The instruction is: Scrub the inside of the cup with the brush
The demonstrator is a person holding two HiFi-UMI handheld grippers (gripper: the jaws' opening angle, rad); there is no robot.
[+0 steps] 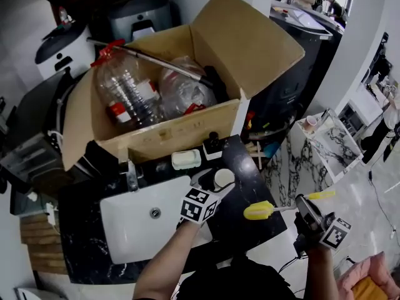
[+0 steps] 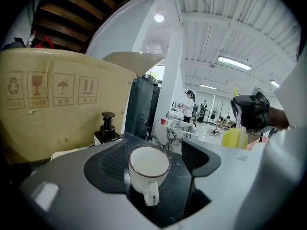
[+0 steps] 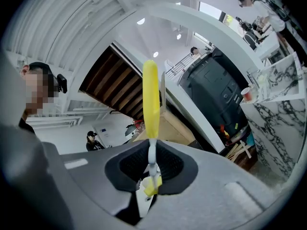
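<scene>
A white cup [image 1: 224,178] with a thin dark rim stands upright on the black counter [image 1: 250,174], right of the sink. My left gripper [image 1: 212,184] reaches to it from the sink side. In the left gripper view the cup [image 2: 148,168] stands between the jaws of my left gripper [image 2: 156,150], handle toward the camera; the jaws are open, and the right pad [image 2: 192,155] is clear of it. My right gripper [image 1: 301,203] is shut on the brush [image 1: 275,209], holding it level off the counter's right edge, yellow sponge head [image 1: 258,210] pointing at the cup. The brush [image 3: 150,99] juts from my right gripper [image 3: 152,161].
A white sink [image 1: 140,227] with a faucet [image 1: 131,177] sits left of the cup. Behind it are a soap dish [image 1: 186,159] and a pump bottle [image 1: 212,144]. A big open cardboard box [image 1: 187,124] with plastic bottles stands behind. A marble side table [image 1: 334,145] is at right.
</scene>
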